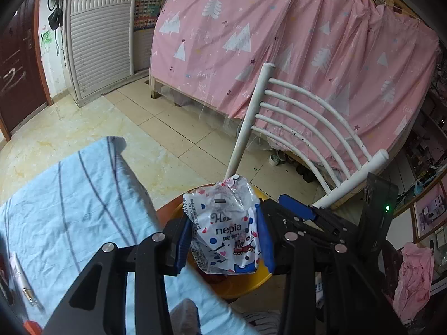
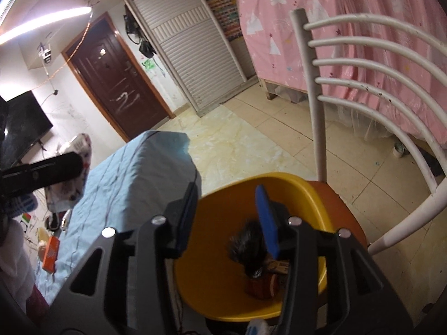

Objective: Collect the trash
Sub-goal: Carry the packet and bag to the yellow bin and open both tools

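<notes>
1. At the far left we see the worktop [image 1: 56, 217] under its pale blue striped cloth, with an orange box [image 2: 50, 254] lying near its edge, still to be judged as trash or not.
2. Next, our left gripper [image 1: 225, 240] pinches a crumpled tissue wrapper [image 1: 226, 223] between its blue pads, holding it above the yellow bin [image 1: 245, 282].
3. The bin [image 2: 223, 265] sits on the orange seat of a white chair [image 2: 377, 89], just beside the worktop's corner, with dark scraps [image 2: 251, 248] already in its bottom.
4. Our right gripper [image 2: 226, 223] hangs over the bin with its jaws spread and nothing between them.
5. We judge the step in hand to be dropping the wrapper. The next move calls for bringing the left gripper squarely over the bin's mouth and spreading its jaws so the light wrapper falls inside, clear of the right gripper.
</notes>
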The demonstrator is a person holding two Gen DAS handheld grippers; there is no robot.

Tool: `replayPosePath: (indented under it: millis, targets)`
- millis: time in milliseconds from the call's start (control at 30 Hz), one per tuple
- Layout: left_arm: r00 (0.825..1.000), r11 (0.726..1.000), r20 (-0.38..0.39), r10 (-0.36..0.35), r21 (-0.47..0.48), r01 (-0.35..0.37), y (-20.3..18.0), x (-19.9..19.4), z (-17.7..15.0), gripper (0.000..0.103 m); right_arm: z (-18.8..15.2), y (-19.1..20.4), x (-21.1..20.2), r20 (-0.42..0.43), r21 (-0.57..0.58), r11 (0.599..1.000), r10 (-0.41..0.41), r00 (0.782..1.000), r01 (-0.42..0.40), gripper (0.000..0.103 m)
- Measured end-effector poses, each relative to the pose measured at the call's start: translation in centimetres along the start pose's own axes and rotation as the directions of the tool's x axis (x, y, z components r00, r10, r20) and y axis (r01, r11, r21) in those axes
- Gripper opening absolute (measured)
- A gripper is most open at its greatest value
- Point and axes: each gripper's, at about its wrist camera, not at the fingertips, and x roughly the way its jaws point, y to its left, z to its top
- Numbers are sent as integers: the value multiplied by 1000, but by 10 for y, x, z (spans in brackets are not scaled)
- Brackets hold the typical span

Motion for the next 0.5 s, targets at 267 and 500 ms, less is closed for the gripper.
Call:
replayPosePath:
  millis: [267, 500]
  targets:
    - [1000, 1000, -14, -11, -26, 11, -10, 18, 6, 59, 1, -15, -5, 26, 41, 999, -11, 1000, 10, 53]
    - [1000, 999, 5, 11, -37, -11, -3, -2, -3, 62, 5, -5, -16, 54, 29, 1000, -4, 999, 2, 69]
